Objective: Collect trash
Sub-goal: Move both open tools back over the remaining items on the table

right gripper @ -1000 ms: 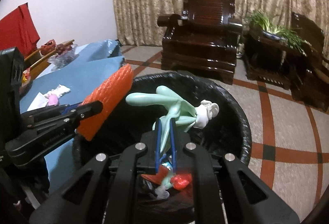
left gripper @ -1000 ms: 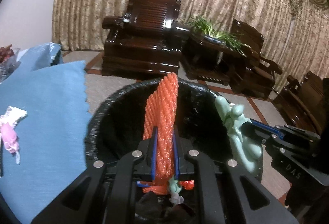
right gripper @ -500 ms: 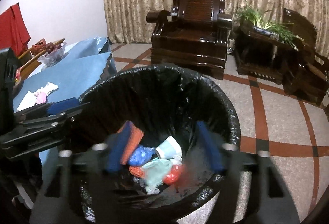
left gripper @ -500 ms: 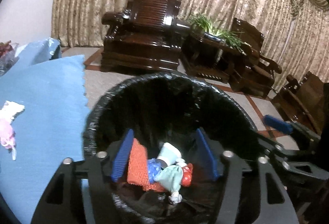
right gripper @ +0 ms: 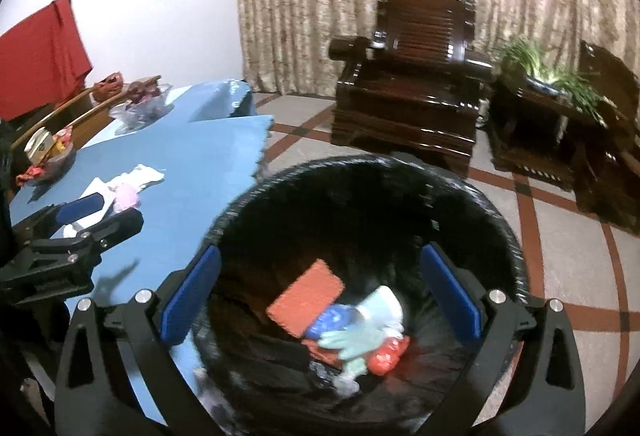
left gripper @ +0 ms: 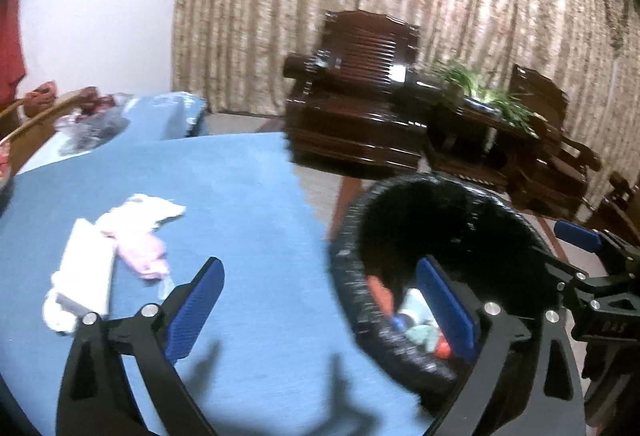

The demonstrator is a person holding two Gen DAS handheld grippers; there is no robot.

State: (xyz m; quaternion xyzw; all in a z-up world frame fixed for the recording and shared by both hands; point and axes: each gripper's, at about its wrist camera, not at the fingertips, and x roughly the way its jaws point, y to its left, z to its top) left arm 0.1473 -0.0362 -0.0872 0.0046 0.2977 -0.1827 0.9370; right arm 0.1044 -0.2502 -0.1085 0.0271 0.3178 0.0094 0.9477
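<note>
The black-lined trash bin (right gripper: pixel 516 248) stands on the floor beside the blue table (right gripper: pixel 192 163). Inside it lie an orange foam net (right gripper: pixel 304 300), a pale green glove-like piece (right gripper: pixel 356 340) and other scraps. Above the bin hangs my right gripper (right gripper: pixel 320 252), its jaws opening with nothing between them. My left gripper (left gripper: pixel 318 268) straddles the table edge and the bin rim (left gripper: pixel 348 276); its jaws are also opening and hold nothing. White and pink trash (left gripper: pixel 136 236) lies on the table, ahead and to the left of the left gripper.
A dark wooden armchair (right gripper: pixel 416 83) and a side table with a green plant (right gripper: pixel 552 75) stand behind the bin. Bowls and bags (right gripper: pixel 140 99) sit at the table's far end, with a red cloth (right gripper: pixel 40 55) on the wall. Tiled floor (right gripper: pixel 560 228) lies to the bin's right.
Both grippers opened and dropped the orange foam net and the green piece into the bin. The left gripper then swung left over the table; the right one drew back a little.
</note>
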